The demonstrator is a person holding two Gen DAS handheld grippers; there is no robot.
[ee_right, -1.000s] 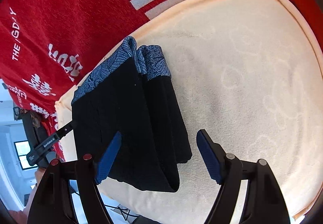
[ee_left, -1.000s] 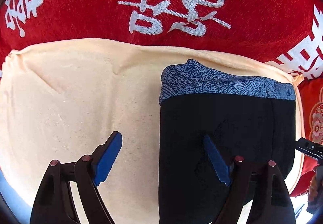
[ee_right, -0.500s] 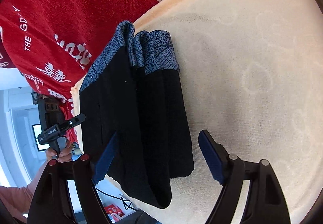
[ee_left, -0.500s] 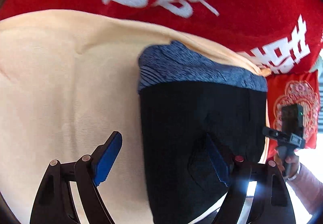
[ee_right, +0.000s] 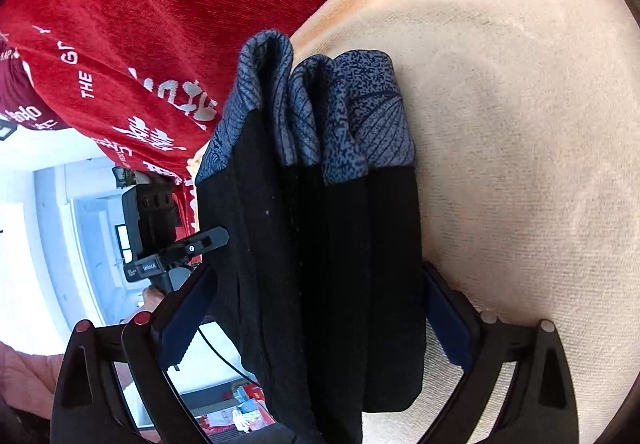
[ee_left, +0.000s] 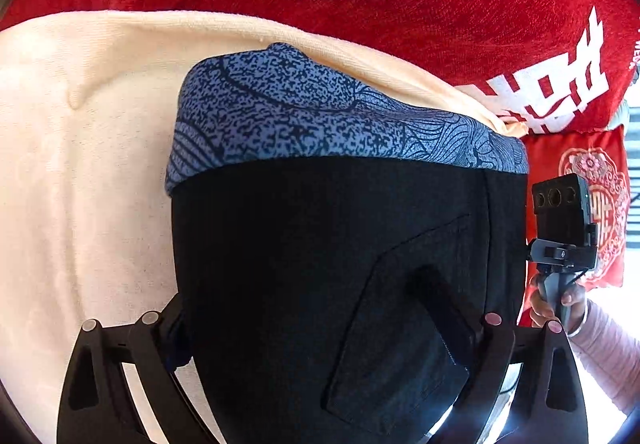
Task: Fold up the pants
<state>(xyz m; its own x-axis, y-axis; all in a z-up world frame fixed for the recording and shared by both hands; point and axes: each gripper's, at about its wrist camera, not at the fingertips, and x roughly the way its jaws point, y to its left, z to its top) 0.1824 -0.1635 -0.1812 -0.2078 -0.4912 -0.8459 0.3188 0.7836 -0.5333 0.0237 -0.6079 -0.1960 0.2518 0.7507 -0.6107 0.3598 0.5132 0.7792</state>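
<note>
The pants, black with a blue patterned waistband, are seen folded into a compact, many-layered bundle on the cream towel, close to the towel's edge where the red blanket begins. The left gripper is spread wide, its jaws having just been opening, and the bundle is straddled between them with no clear pressing of the pads; the right gripper is likewise opened wide, its jaws having just been opening, with the stacked folds standing between its fingers and nothing clamped. The fabric is judged soft, light and limp, so layers are likely to slump or slide apart if only the top one is pinched. A hold across the full thickness of the stack, near the lower folded edge rather than the loose waistband, is judged safest, with both sides taken evenly.
</note>
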